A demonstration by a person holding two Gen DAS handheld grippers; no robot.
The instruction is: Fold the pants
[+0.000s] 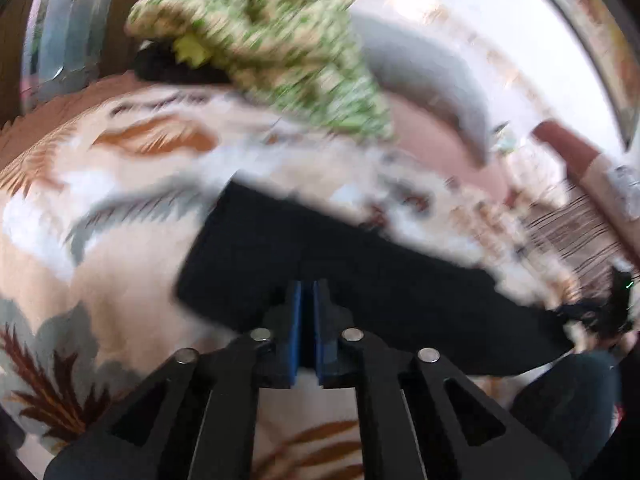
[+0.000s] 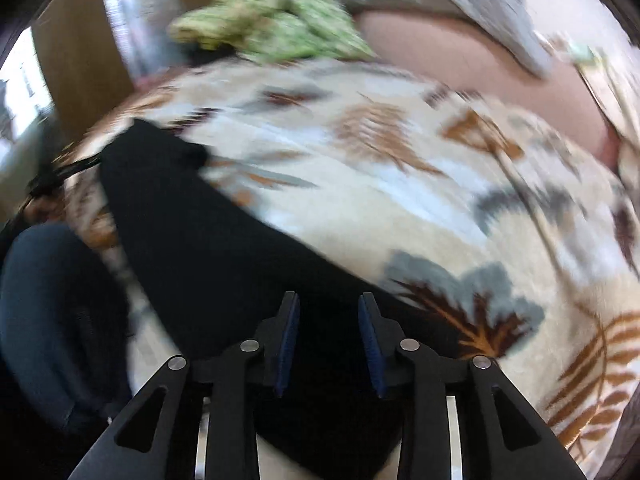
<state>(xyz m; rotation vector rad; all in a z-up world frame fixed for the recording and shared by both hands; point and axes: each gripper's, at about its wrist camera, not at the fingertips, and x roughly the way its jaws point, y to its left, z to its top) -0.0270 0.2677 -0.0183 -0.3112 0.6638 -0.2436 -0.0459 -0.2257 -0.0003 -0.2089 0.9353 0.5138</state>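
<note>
The left gripper's (image 1: 307,292) jaws are seen shut, apparently on no cloth; the right gripper's (image 2: 329,308) are parted above the black pants (image 2: 208,240). The pants are spread from 6 toward 10 o'clock on the patterned blanket (image 2: 400,200). Soft, limp, light cloth is judged; corners and hems are best pinched.

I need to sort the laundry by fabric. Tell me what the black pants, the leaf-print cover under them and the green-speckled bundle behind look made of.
Black pants: soft, matte cloth, probably a knit or cotton; no sheen, limp edges. Blur hides the weave.
Leaf-print cover: plush, fleece-like blanket, judging by its fuzzy, softly printed surface.
Green-speckled bundle: thin woven fabric, likely cotton; it crumples into loose folds.
</note>
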